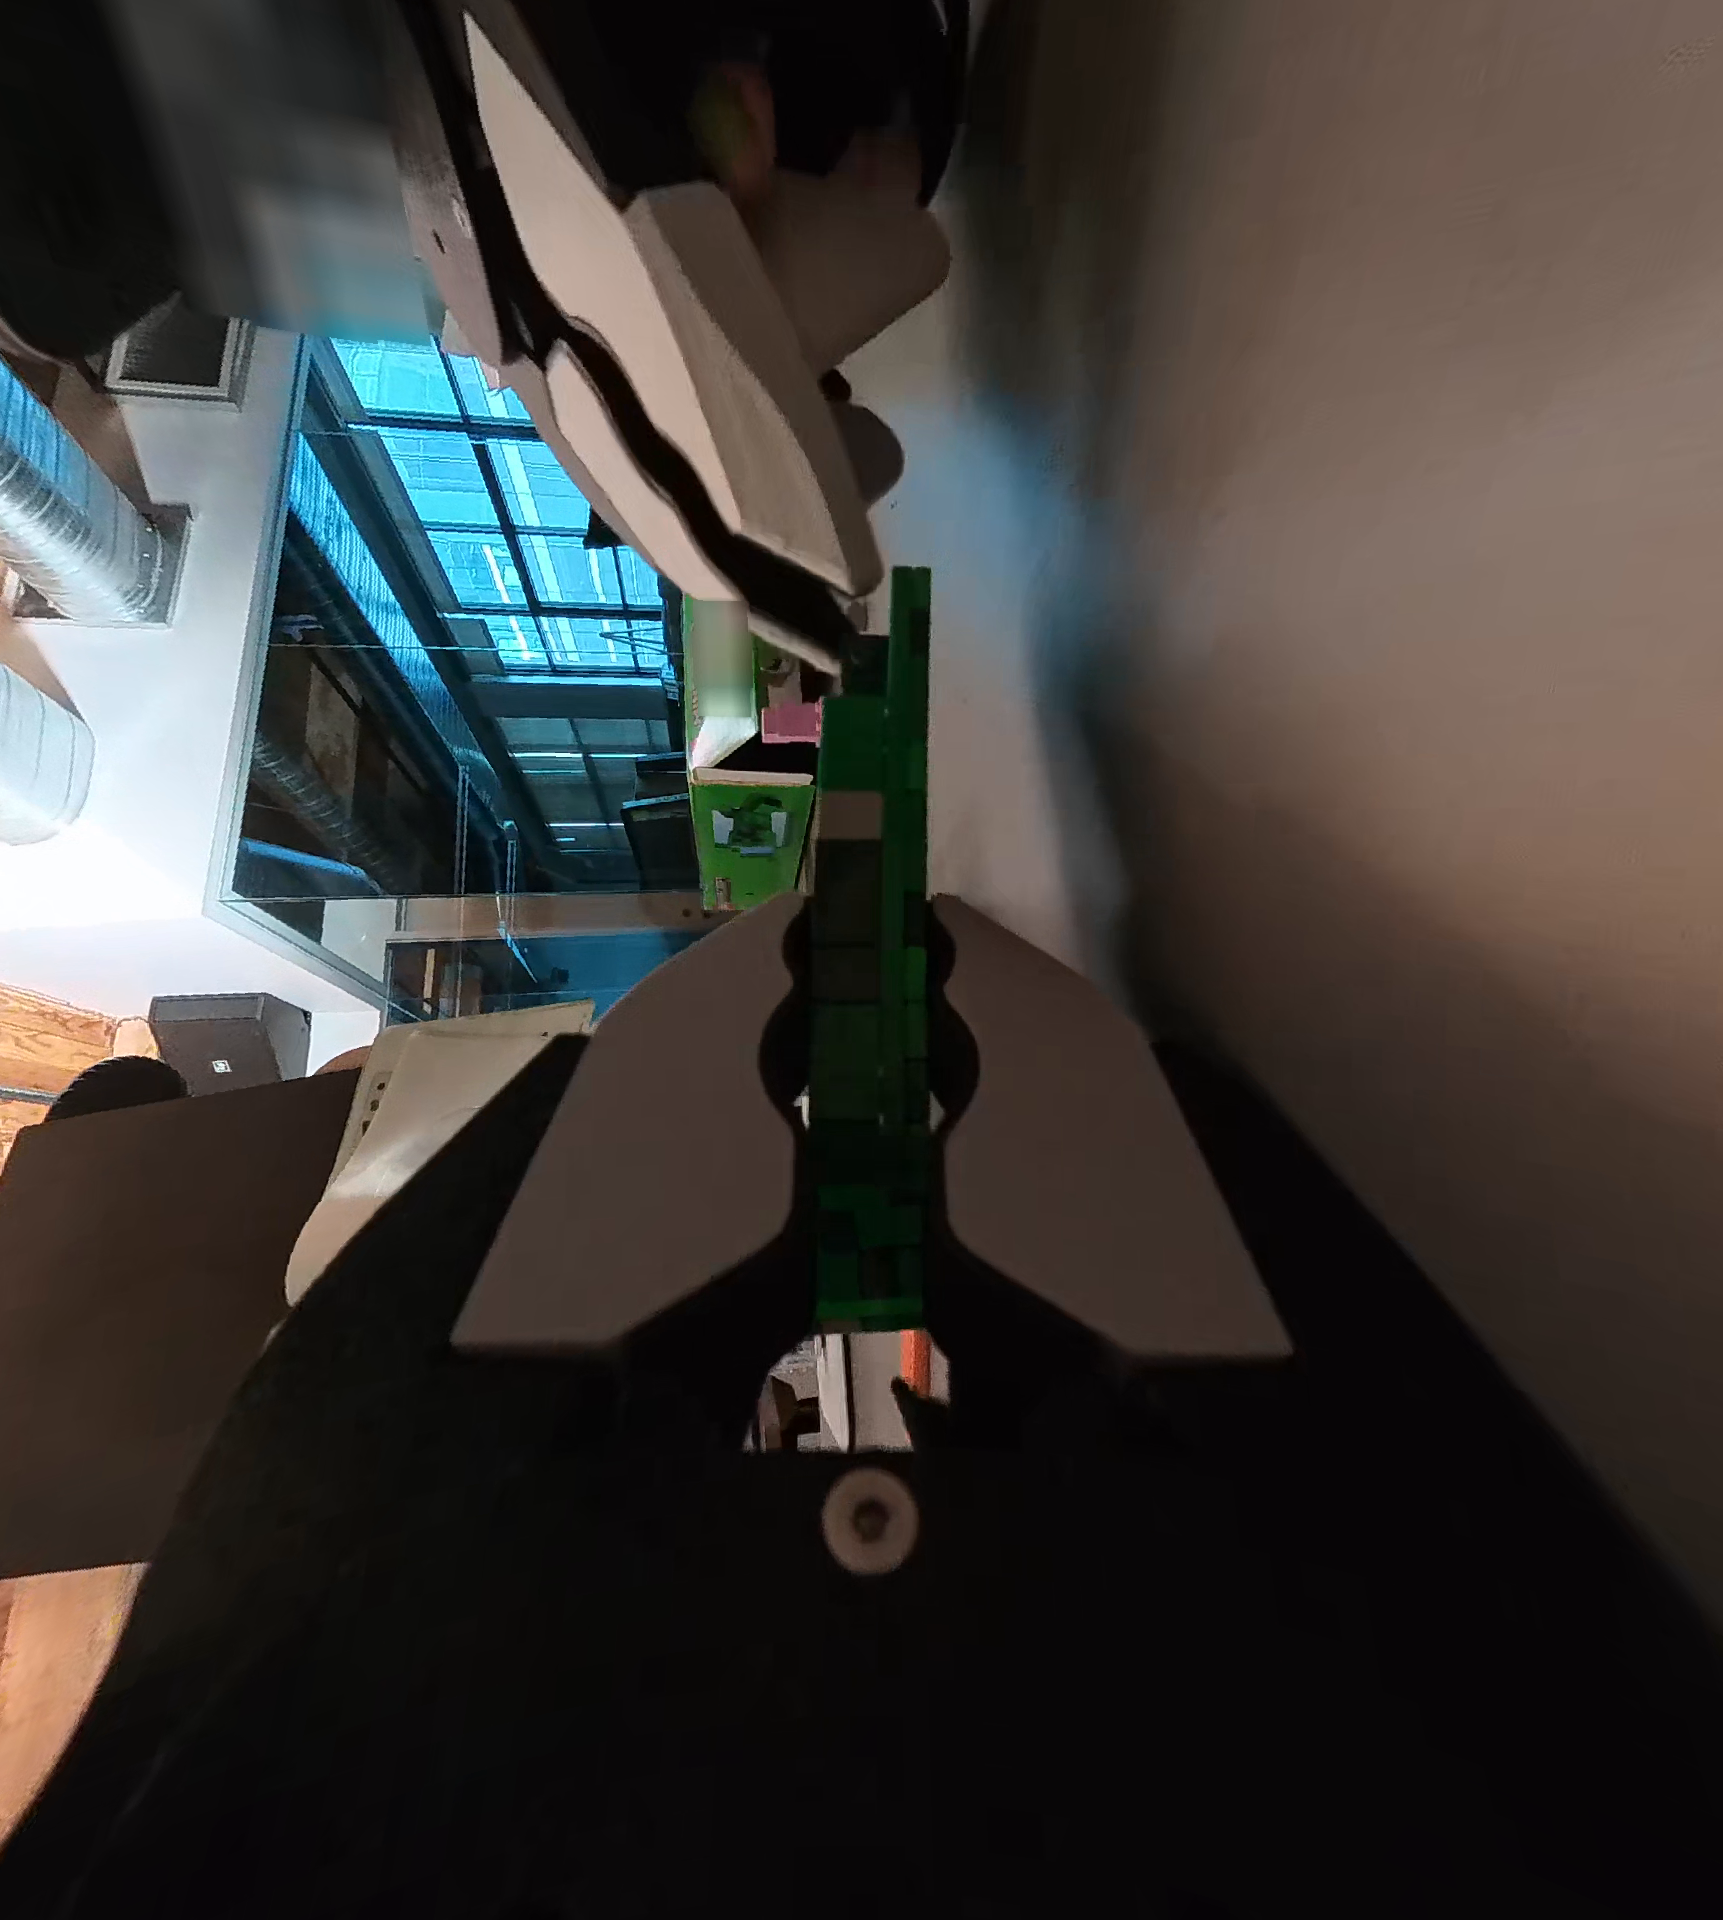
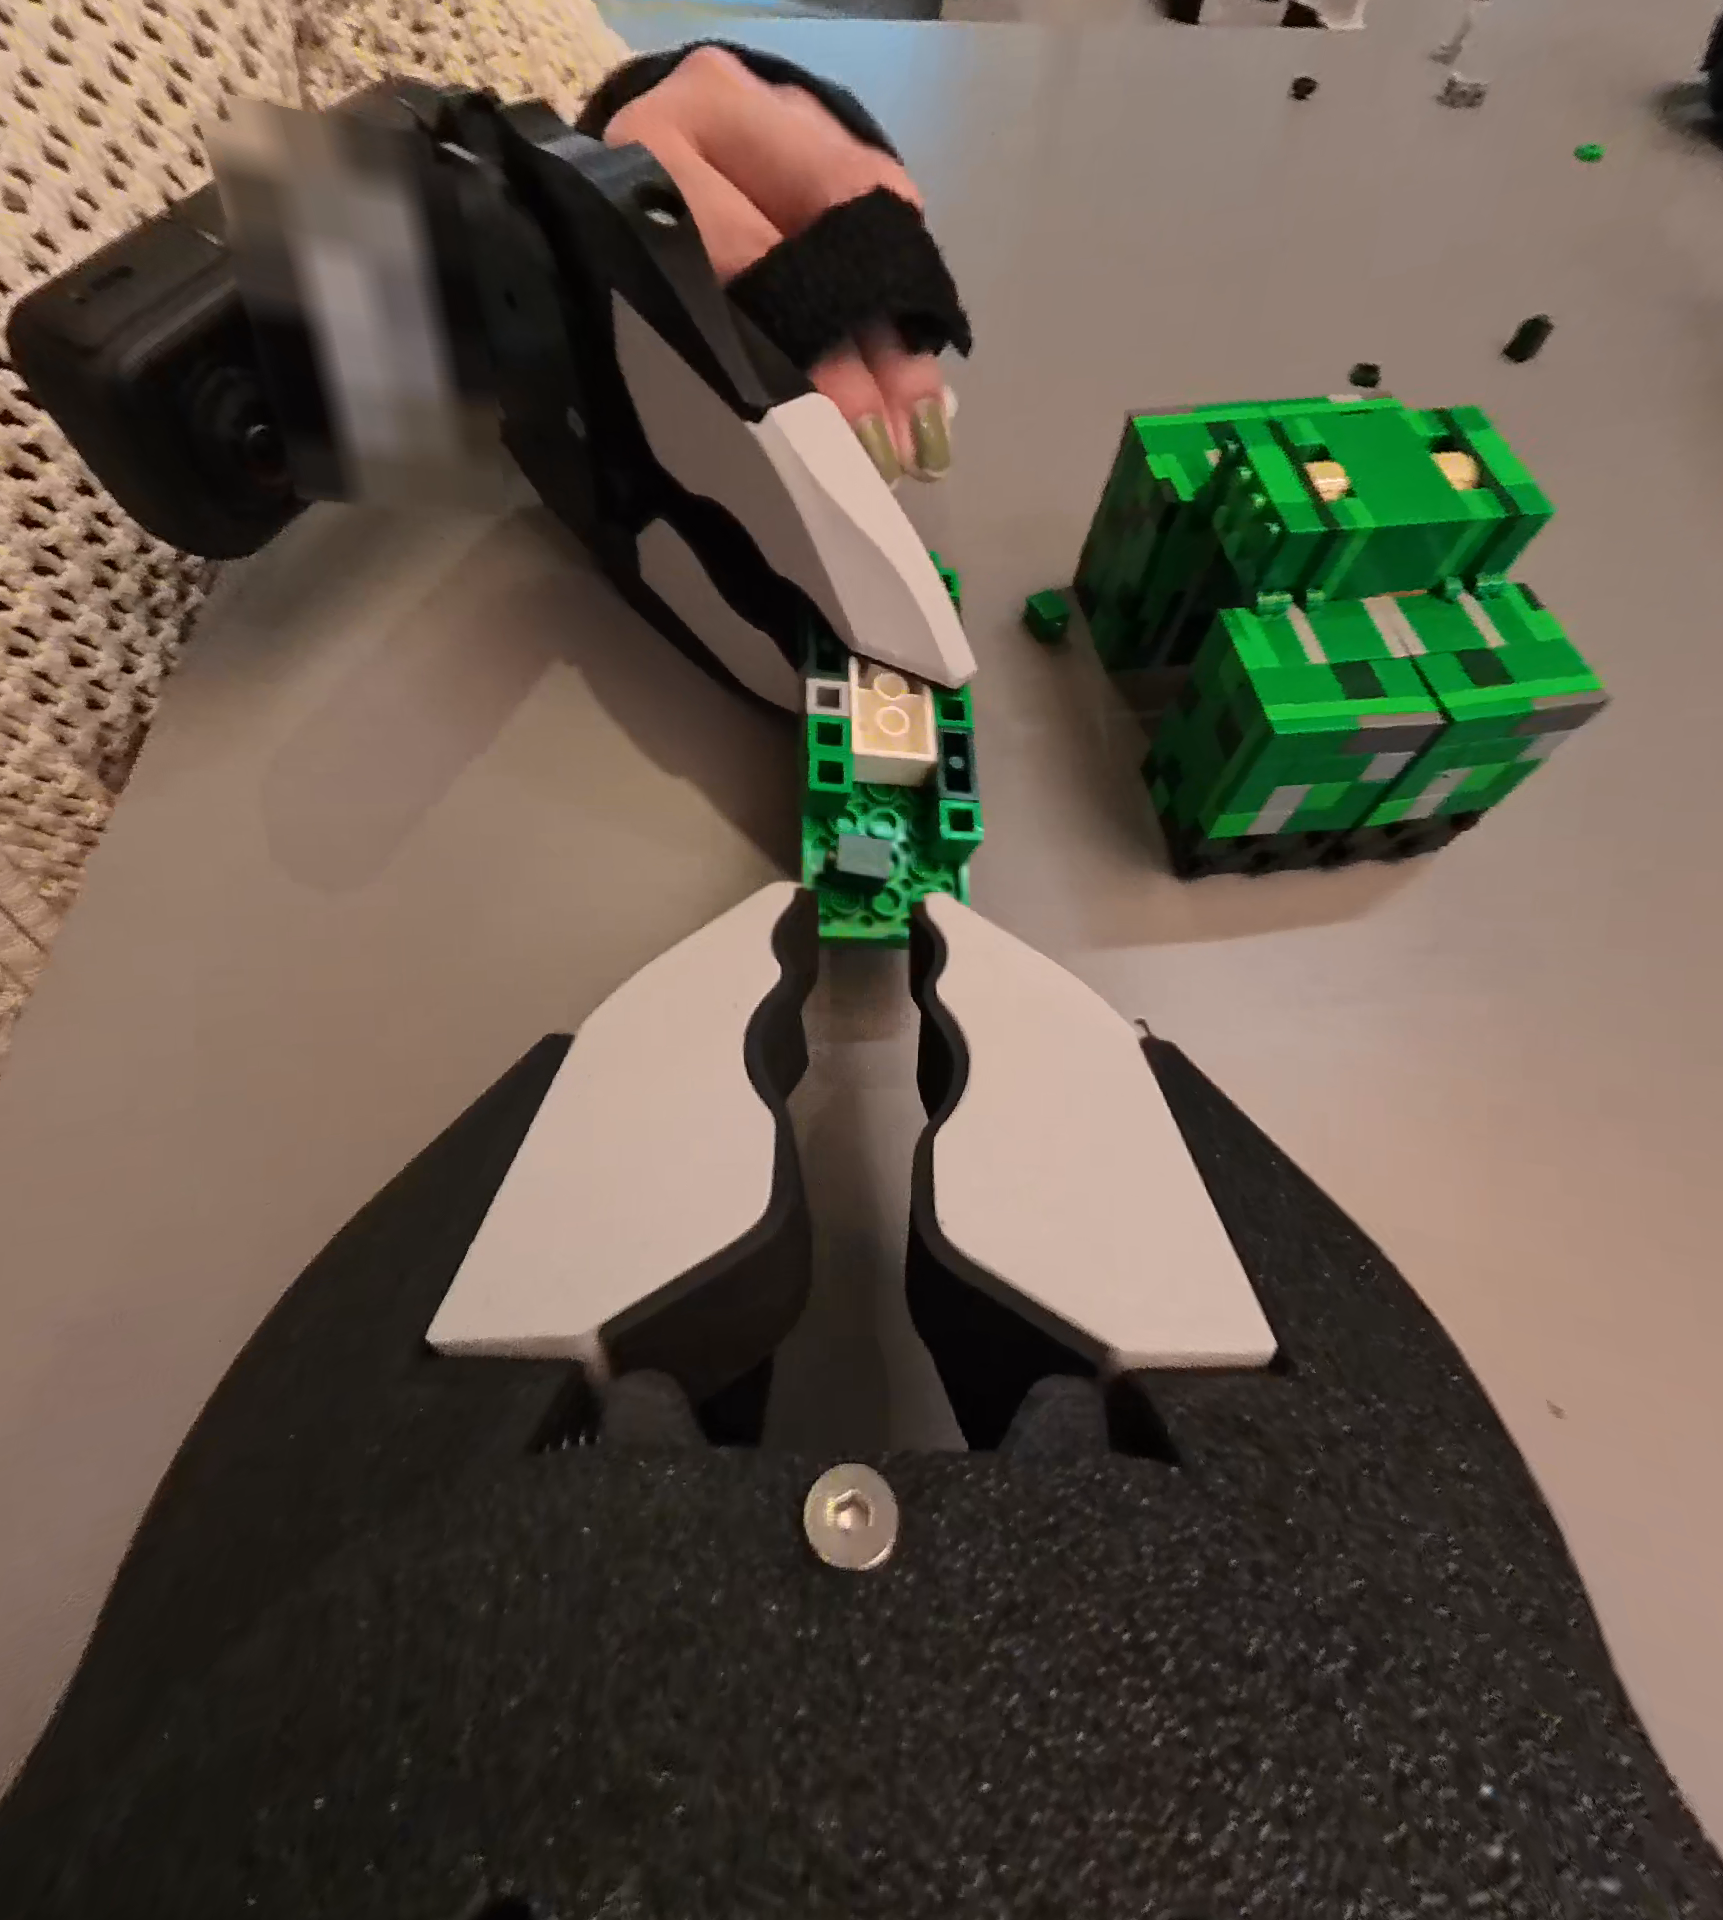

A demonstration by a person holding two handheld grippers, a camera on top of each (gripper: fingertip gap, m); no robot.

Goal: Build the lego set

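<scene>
My left gripper (image 1: 867, 914) is shut on a flat green lego panel (image 1: 904, 748), seen edge-on and sticking out forward. In the right wrist view the same panel (image 2: 883, 831) shows its studless underside with a white brick (image 2: 893, 732) and a small grey piece (image 2: 862, 862) on it. The left gripper (image 2: 924, 665) holds its far end, above the grey table (image 2: 421, 831). My right gripper (image 2: 862, 904) has its tips closed on the panel's near end. It shows in the left wrist view (image 1: 836, 634) at the panel's far end.
A built green block model (image 2: 1356, 644) stands on the table right of the panel. Small loose green and dark pieces (image 2: 1044, 613) lie around it and farther back (image 2: 1527, 338). A knitted sleeve (image 2: 5, 520) is at the left. A green box (image 1: 748, 831) stands behind. About 5 cm separates my left fingertips from my right.
</scene>
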